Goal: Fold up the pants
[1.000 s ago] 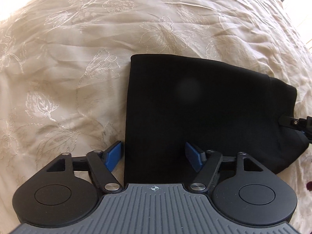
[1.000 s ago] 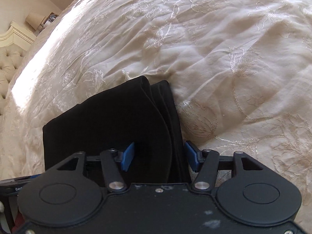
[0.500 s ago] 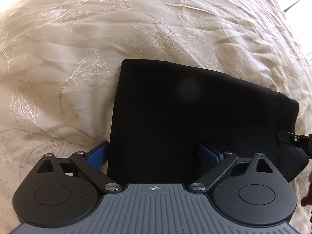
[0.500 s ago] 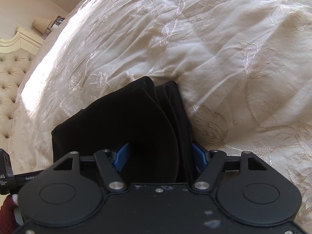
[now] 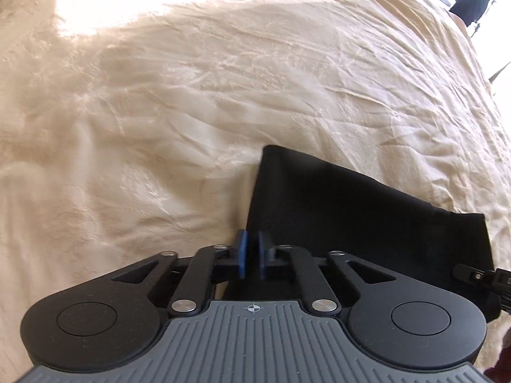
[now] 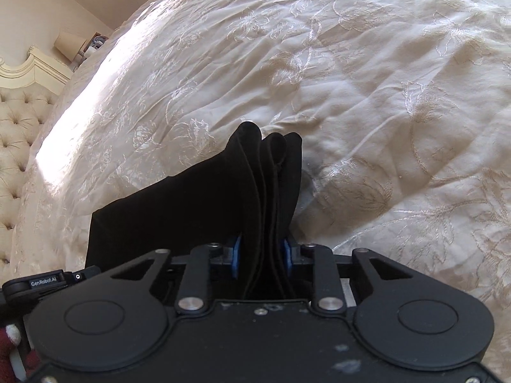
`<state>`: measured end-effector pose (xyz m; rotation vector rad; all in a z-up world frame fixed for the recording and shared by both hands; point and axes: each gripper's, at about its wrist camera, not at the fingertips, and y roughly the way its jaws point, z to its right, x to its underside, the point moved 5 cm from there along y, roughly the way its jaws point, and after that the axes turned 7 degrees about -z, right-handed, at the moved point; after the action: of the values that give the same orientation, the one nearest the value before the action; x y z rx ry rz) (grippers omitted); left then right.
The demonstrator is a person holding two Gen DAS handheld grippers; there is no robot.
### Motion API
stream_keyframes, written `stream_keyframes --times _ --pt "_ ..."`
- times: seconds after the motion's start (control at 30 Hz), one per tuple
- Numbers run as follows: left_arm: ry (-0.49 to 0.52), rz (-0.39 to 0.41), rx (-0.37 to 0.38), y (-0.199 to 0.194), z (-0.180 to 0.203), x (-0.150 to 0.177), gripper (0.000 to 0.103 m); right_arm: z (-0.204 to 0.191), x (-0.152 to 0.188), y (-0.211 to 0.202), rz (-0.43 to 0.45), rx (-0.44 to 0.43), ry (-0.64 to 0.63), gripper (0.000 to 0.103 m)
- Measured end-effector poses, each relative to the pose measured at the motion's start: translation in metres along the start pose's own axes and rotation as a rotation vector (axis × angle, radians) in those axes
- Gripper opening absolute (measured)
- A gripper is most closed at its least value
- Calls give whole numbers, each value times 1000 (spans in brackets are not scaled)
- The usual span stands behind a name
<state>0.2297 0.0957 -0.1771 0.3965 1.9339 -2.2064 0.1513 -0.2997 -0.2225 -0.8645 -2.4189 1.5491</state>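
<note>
the right gripper (image 6: pixel 261 257) body hides the near end of the black folded pants (image 6: pixel 204 204), whose stacked layers are pinched between its jaws. the left gripper (image 5: pixel 251 255) jaws are nearly pressed together at the pants' (image 5: pixel 351 223) left edge, any cloth between them hard to make out. beyond spreads the cream bedspread (image 6: pixel 367 79).

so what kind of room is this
Most likely a bedroom. The black pants lie on a wide cream bedspread with embroidered flowers, and the right wrist view shows a tufted headboard and a lamp shade against the wall beyond it.
</note>
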Motion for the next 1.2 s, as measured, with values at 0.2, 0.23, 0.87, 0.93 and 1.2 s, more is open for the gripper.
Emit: stream_keyframes --times 0.2,0.23,0.87,0.93,1.2 --pt "-73 -5 27 -17 -90 -5 0 -48 10 6 24 16 -27 24" --pt "-89 -24 58 -16 -103 -5 0 -55 11 7 30 29 -37 24" --pt "150 -150 153 39 -3 11 28 -41 13 3 54 92 13 22" --pt "170 -154 140 46 3 13 37 -35 11 4 44 75 14 22" --pt "106 -269 231 86 19 1 103 -10 3 14 5 26 23 30"
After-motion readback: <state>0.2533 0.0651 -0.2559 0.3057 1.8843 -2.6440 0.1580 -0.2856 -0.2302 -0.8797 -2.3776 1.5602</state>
